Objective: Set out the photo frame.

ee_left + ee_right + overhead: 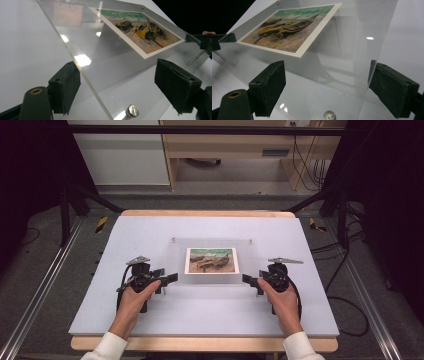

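The clear frame [212, 262] lies in the middle of the table [125, 235], picture [211, 260] up. The left gripper [171, 279] and right gripper [248, 280] wait at its near corners, one each side (so it lifts level), jaws open and not pinching yet.

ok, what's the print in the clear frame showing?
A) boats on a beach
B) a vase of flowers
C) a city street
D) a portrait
A: the print sandwiched in the acrylic frame shows dark and yellow boats pulled up on sand under a green-blue sky, plain in both gripper views.
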Motion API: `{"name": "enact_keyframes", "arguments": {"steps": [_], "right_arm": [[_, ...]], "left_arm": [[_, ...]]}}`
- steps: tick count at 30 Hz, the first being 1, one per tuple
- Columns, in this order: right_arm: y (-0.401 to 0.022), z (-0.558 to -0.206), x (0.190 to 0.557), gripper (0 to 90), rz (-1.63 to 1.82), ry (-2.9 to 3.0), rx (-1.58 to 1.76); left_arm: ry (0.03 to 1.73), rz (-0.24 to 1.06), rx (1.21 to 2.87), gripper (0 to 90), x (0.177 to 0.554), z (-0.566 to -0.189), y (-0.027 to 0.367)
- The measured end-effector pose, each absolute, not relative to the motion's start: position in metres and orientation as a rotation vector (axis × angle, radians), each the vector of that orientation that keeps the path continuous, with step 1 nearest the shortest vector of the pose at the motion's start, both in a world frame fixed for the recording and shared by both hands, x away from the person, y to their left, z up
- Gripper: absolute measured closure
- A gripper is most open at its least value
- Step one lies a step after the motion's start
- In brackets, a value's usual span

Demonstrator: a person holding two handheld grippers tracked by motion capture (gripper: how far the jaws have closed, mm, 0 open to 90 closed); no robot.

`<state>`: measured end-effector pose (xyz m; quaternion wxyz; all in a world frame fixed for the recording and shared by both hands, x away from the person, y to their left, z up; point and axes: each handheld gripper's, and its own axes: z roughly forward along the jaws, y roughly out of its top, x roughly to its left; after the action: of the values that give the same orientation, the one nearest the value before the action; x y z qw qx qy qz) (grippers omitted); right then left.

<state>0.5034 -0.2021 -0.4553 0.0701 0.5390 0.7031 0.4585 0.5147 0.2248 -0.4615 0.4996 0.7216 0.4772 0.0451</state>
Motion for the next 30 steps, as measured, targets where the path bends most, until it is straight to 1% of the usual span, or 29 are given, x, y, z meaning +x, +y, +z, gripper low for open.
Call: {"name": "enact_keyframes", "arguments": {"steps": [5,13,19,23,30], "right_arm": [[-0.199,-0.453,0.504,15.2,1.364,2.104,1.584],[-0.197,-0.450,0.492,15.6,1.336,2.089,1.518],[-0.195,-0.450,0.482,16.5,1.335,2.088,1.463],[-0.196,-0.448,0.475,20.6,1.322,2.072,1.441],[-0.196,-0.446,0.463,26.3,1.291,2.061,1.419]], "left_arm": [[1.132,0.154,1.751,20.7,0.512,-0.460,0.224],[1.103,0.230,1.764,22.2,0.500,-0.457,0.222],[1.111,0.250,1.733,29.0,0.488,-0.457,0.226],[1.106,0.285,1.748,30.6,0.481,-0.454,0.224],[1.113,0.309,1.740,37.4,0.469,-0.453,0.226]]}}
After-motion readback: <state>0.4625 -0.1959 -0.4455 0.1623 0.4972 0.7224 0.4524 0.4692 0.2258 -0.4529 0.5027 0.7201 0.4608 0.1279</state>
